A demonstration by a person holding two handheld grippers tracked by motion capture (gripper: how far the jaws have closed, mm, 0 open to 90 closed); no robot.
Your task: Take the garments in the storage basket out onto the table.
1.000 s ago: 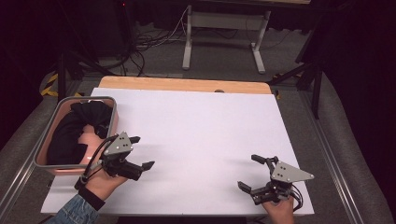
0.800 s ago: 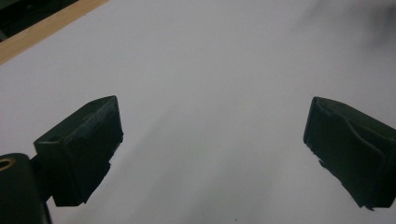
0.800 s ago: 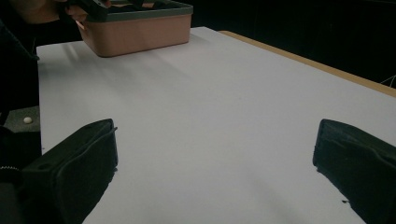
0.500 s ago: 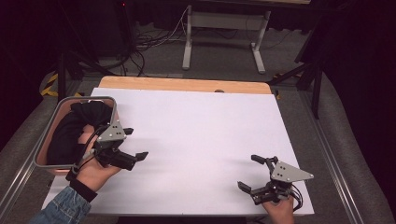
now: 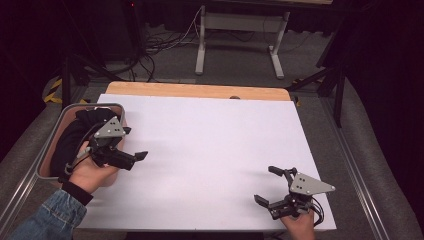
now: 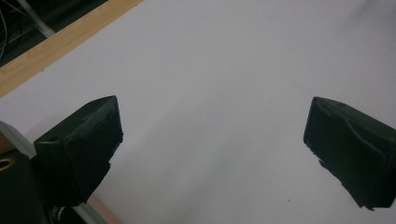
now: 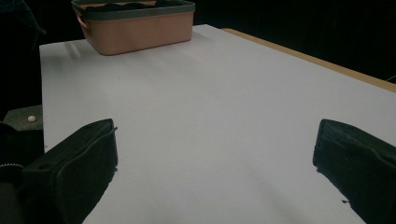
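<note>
Both tongs wide, empty: left tongs (image 5: 131,156) by pink basket (image 5: 50,145) of dark cloth (image 5: 75,135); risk was snagging rim, tipping it.

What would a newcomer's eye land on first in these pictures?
Probably the big white sheet covering the wooden table, bare across its middle. Next, the pink plastic basket with a grey rim at the table's left edge, heaped with black cloth. The left gripper hovers beside it with jaws wide apart, and the right gripper waits open near the front right corner.
</note>
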